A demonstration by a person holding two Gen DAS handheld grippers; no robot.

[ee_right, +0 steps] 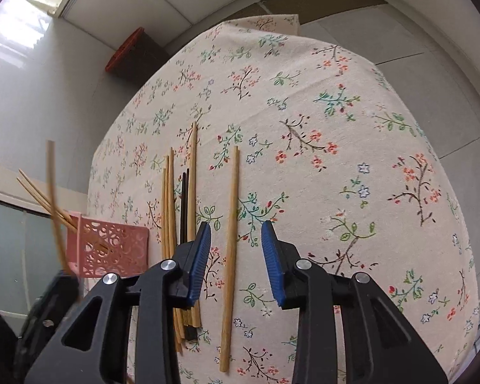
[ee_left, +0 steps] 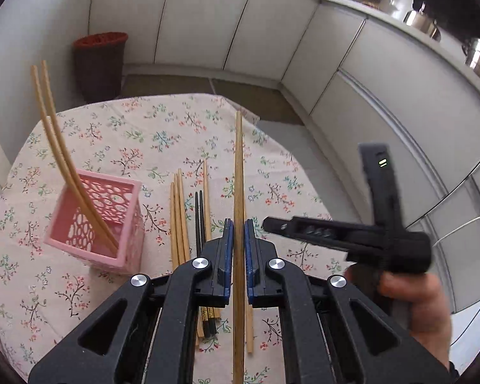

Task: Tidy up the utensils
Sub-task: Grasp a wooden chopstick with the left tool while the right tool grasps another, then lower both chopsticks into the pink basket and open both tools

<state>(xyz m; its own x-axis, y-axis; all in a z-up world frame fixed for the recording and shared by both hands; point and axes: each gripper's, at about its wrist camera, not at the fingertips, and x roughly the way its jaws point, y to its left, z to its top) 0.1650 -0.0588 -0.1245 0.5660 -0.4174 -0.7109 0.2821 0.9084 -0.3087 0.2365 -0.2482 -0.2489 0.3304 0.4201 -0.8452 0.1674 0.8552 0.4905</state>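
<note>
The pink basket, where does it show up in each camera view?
Left wrist: pink basket at left of centre, two chopsticks standing in it.
Right wrist: pink basket at lower left, beside the left-hand finger.
Shared landmark: the black chopsticks lying to its right.

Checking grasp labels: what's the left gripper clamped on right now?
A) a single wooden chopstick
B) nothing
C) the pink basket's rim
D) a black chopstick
A: the left gripper has its blue pads pressed against one wooden chopstick, lifted above the table.
</note>
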